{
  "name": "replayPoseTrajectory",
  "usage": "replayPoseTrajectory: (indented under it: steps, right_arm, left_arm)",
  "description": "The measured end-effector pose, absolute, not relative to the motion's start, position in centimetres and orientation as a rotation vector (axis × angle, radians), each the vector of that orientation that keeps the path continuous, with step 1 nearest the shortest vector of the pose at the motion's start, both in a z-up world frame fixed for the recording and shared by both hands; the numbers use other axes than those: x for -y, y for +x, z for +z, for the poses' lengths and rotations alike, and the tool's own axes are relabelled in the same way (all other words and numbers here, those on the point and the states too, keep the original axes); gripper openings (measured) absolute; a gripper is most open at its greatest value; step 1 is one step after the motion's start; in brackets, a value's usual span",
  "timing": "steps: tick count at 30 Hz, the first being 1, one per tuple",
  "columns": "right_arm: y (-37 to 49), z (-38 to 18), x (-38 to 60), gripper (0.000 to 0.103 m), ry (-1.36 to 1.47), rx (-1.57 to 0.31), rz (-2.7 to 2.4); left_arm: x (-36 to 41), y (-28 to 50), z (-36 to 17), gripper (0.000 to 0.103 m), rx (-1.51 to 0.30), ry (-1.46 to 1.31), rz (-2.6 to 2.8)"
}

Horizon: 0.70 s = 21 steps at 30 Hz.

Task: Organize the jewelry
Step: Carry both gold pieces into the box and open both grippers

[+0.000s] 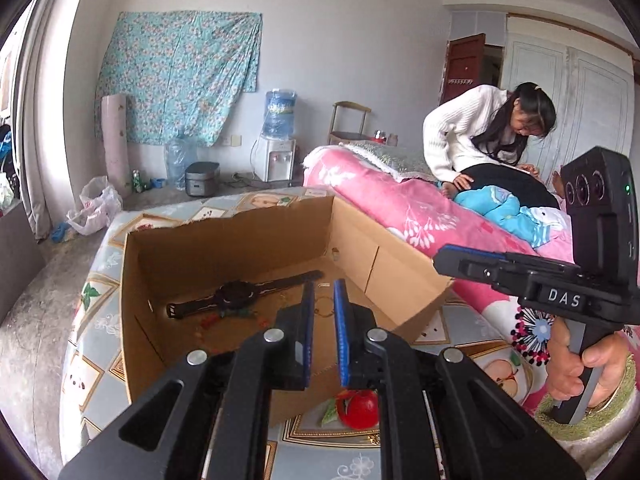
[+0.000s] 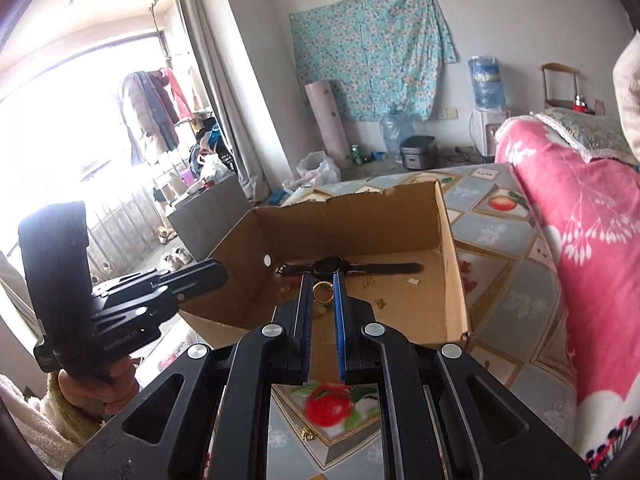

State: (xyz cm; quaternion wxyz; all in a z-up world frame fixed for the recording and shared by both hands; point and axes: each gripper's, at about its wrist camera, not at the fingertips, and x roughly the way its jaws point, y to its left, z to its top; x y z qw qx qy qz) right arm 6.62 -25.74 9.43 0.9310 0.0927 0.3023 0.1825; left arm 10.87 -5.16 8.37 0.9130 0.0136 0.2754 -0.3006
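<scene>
Holding: right gripper (image 2: 323, 280) jaws pinch gold ring (image 2: 322, 291) above cardboard box (image 2: 448, 240). Left gripper (image 1: 323, 286) clenched, empty. Boxed: watch (image 2: 336, 266), small trinkets. Outstanding: ring.

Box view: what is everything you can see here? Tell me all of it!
box: one, brown, on the patterned table
watch: one, black, box floor
ring: one, gold, box floor beside the watch
beads: several, red and green, box floor
blanket: one, pink, right of the box
cooler: one, white with blue bottle, far wall
person: one, white sweater, on the bed
left tongs: black, blue pads, over the box
right tongs: same, over the box
</scene>
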Motion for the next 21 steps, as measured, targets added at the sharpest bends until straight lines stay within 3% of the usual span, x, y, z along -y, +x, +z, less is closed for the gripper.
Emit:
replayPoseTrajectory:
  steps: [14,19,21]
  right_arm:
    - [10.8,6.3,24.7,0.010,0.164,-0.749,0.298]
    - [10.4,6.3,25.1,0.015,0.181,-0.750,0.290]
    - [10.3,6.5,25.3,0.020,0.186,-0.742,0.289]
  left_arm:
    - [7.4,15.2,4.2,0.009,-0.739,0.005,-0.633]
    - [7.9,15.2,3.7,0.010,-0.766,0.006,-0.639]
    - [7.9,15.0,3.7,0.016,-0.767,0.009,-0.635]
